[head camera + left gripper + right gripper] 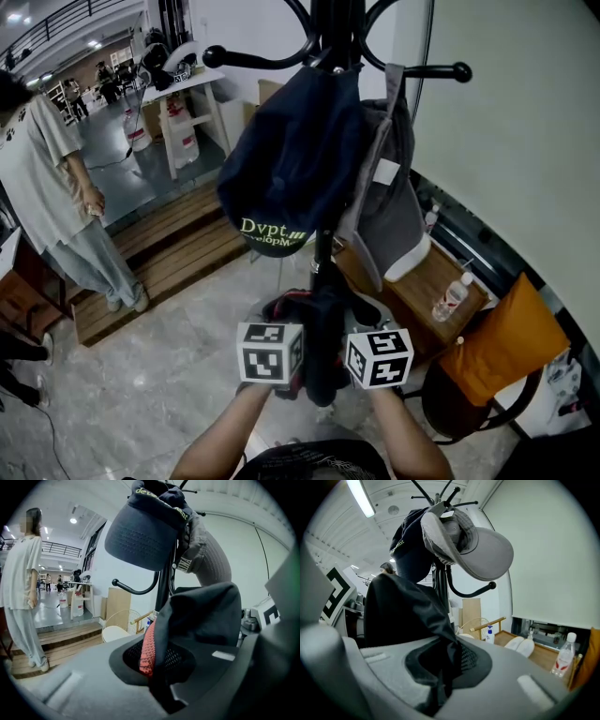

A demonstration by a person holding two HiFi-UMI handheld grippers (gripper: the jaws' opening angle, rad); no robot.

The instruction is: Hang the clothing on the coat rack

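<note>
A black coat rack [323,246] rises just ahead, its hooks [427,69] spreading at the top. A navy cap [291,159] with pale lettering and a grey cap [389,206] hang on it. Both grippers sit low in the head view, close together in front of the pole, holding one dark garment [323,361] with a red knit edge [147,653]. My left gripper [159,670] is shut on that garment [206,616], with the red edge inside its jaws. My right gripper [440,667] is shut on the garment's black cloth [403,616]. The cloth hides the fingertips.
A person [52,178] in pale clothes stands at the left by a wooden platform [169,253]. A white table [187,94] stands behind. At the right are a low wooden shelf with a water bottle [452,298], a chair with an orange cushion [502,342], and a pale wall [525,141].
</note>
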